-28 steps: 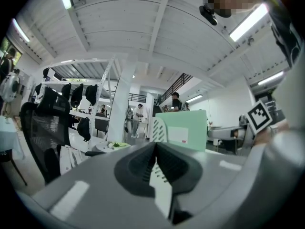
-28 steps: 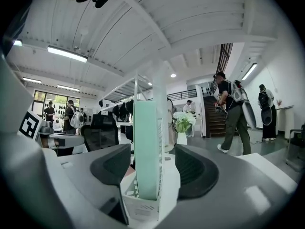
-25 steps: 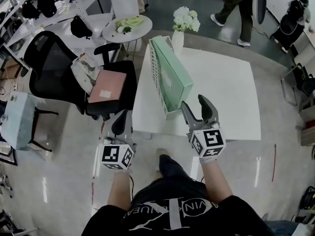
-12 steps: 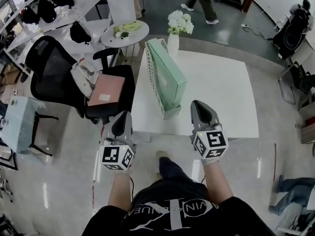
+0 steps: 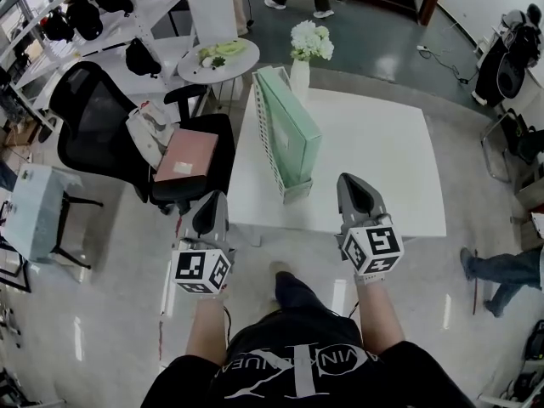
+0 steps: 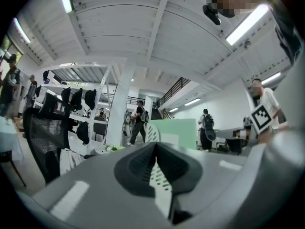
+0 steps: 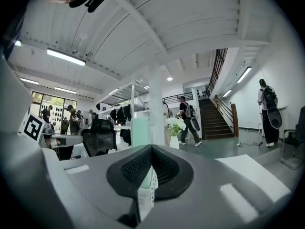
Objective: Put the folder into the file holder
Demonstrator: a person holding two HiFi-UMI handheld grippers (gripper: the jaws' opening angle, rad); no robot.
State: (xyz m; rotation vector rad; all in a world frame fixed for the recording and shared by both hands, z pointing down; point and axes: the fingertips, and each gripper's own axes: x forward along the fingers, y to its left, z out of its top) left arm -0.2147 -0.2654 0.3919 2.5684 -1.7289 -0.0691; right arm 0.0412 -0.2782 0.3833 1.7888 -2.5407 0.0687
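A pale green folder [image 5: 295, 127] stands upright inside the white perforated file holder [image 5: 266, 126] on the left part of the white table [image 5: 382, 155]. My right gripper [image 5: 354, 183] hovers over the table's near edge, to the right of the holder and apart from it. Its jaws have just been closing and are now shut with nothing between them. My left gripper [image 5: 211, 202] is shut and empty, off the table's near left corner. In the left gripper view the folder [image 6: 177, 130] and holder [image 6: 151, 131] show beyond the shut gripper [image 6: 155, 145].
A black office chair [image 5: 102, 117] with a pink folder [image 5: 184, 155] on its seat stands left of the table. A vase of white flowers [image 5: 308, 45] sits at the table's far edge, with a round side table [image 5: 219, 56] behind. Someone's legs [image 5: 497, 266] show at the right.
My right gripper's jaws went from open to shut and it drew back a little to the right, away from the holder. The left gripper barely shifted. People in the background walked on.
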